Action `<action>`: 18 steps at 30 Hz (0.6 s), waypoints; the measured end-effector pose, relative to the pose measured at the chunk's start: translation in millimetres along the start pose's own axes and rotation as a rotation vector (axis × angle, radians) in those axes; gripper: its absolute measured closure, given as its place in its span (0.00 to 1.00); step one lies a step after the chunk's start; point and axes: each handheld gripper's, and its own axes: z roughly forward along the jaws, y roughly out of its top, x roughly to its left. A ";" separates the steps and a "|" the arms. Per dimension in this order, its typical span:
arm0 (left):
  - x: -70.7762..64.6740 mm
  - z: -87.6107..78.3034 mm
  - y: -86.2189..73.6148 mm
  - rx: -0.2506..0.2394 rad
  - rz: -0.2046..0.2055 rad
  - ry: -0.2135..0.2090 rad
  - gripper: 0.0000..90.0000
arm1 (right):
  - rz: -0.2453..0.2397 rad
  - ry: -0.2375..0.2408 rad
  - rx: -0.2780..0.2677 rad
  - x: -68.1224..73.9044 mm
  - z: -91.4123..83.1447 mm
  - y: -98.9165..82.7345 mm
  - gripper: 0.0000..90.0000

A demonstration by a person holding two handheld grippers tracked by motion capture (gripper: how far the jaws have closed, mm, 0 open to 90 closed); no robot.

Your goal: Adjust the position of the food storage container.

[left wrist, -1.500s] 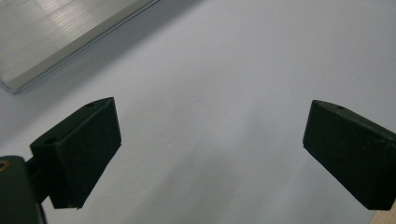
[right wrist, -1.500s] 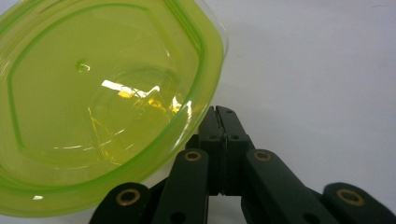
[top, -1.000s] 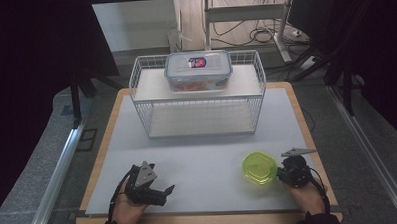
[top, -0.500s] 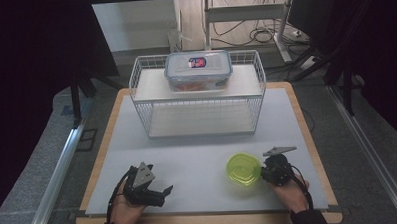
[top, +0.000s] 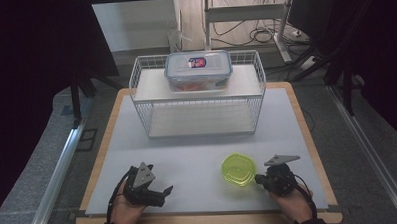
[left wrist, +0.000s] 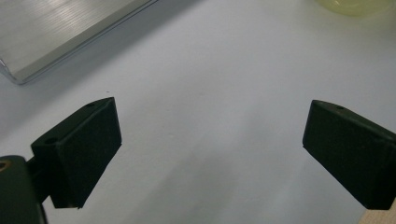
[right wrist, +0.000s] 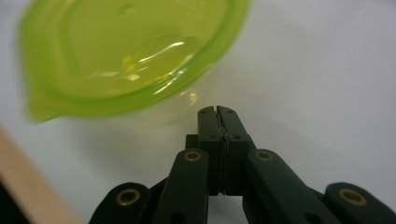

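High view: your right gripper (top: 261, 179), fingers clenched empty, points left at the green bowl (top: 238, 169) just beside it on the worktop (top: 198, 152); your left gripper (top: 162, 193) rests released, farther off.

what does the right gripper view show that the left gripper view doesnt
Right gripper view alone: its own jaws pressed shut just short of the green-lidded container, with the table's wooden edge at lower left.
Left gripper view alone: wide-open jaws over bare surface, and the wire rack's metal base.
Both: the white tabletop; the left catches just a pale green sliver of the container.
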 end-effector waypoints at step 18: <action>-0.8 0.9 0.0 0.005 0.004 -0.001 0.05 | -0.106 0.105 0.030 34.5 18.9 8.7 0.99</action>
